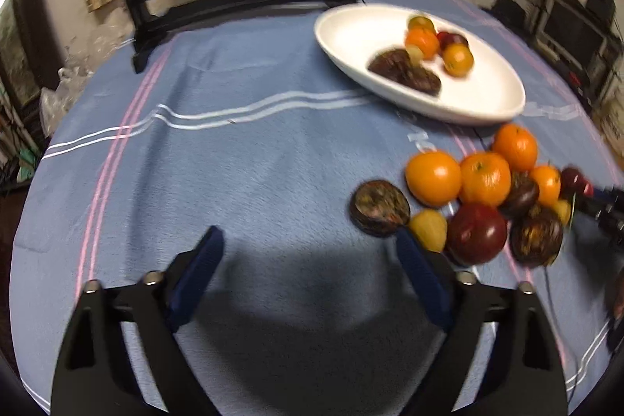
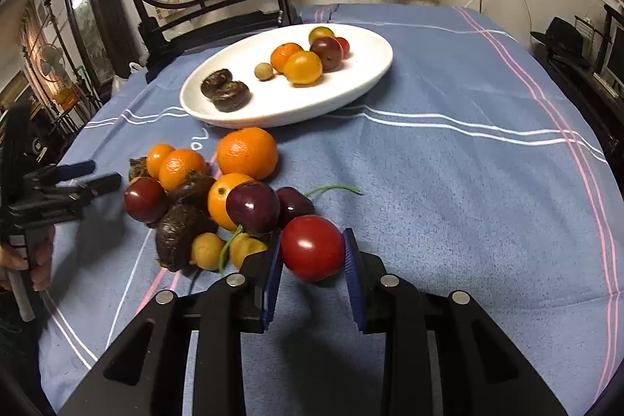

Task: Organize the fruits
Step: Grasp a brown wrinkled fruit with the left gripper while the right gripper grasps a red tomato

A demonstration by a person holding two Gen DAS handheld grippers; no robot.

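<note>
Right wrist view: my right gripper (image 2: 313, 249) is pinching a red tomato (image 2: 312, 247) just near of the fruit pile (image 2: 202, 197) on the blue tablecloth (image 2: 448, 201). Left gripper (image 1: 308, 240) is spread with nothing in it, left of the pile. White plate (image 2: 351, 92) sits farther back.

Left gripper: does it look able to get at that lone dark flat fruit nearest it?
Probably yes. The left gripper is open and empty, and the dark flat fruit sits at the pile's near edge with bare cloth in front. Only a small yellow fruit crowds one side.
</note>
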